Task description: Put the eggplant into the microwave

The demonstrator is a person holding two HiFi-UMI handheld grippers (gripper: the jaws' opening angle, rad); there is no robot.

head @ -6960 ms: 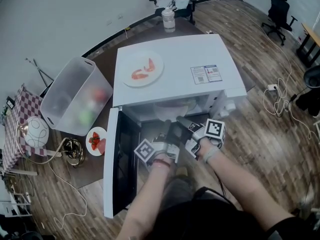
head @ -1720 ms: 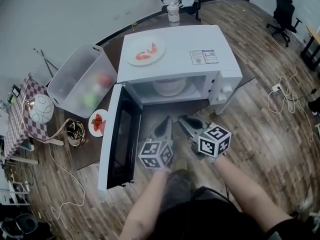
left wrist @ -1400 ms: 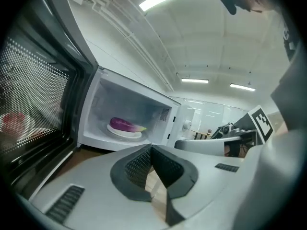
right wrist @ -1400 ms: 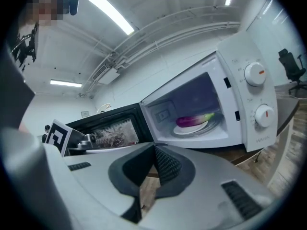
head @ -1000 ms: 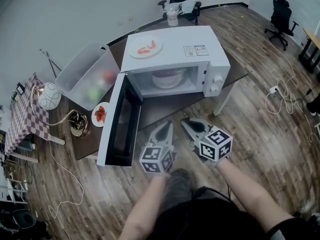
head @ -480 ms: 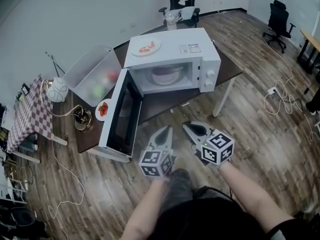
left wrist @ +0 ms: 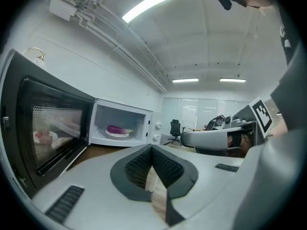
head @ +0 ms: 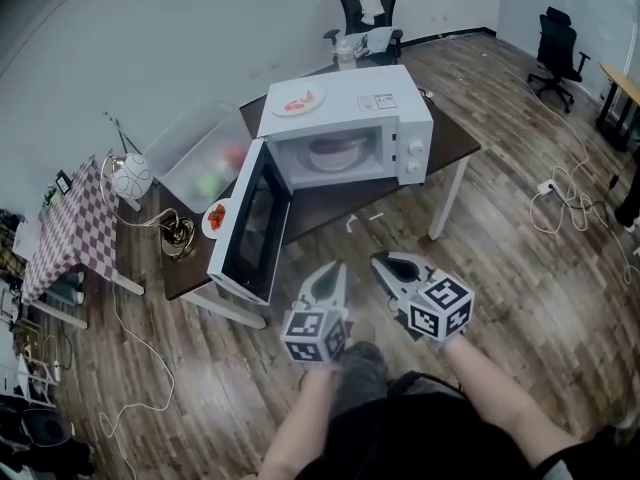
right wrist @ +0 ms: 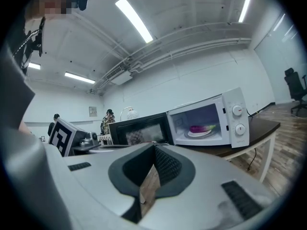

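Note:
The white microwave [head: 350, 118] stands on a dark table with its door [head: 248, 223] swung wide open to the left. A purple eggplant [left wrist: 116, 129] lies on a white plate [left wrist: 117, 134] inside the cavity; it shows too in the right gripper view as the eggplant [right wrist: 202, 128] and dimly in the head view as the eggplant [head: 338, 152]. My left gripper [head: 333, 271] and right gripper [head: 386, 263] hover side by side over the wooden floor, well short of the table. Both are shut and hold nothing, as the left gripper [left wrist: 152, 150] and the right gripper [right wrist: 154, 147] show in their own views.
A plate of red food [head: 297, 101] sits on top of the microwave. Left of it are a clear plastic bin [head: 205, 153], a small plate of strawberries [head: 216, 216], a round lamp [head: 130, 176] and a checkered cloth [head: 65, 233]. Office chairs [head: 365, 8] and floor cables [head: 560, 203] lie beyond.
Both grippers have come out of the microwave opening and the person has backed away; the microwave now looks smaller and farther. The eggplant stays on the plate inside.

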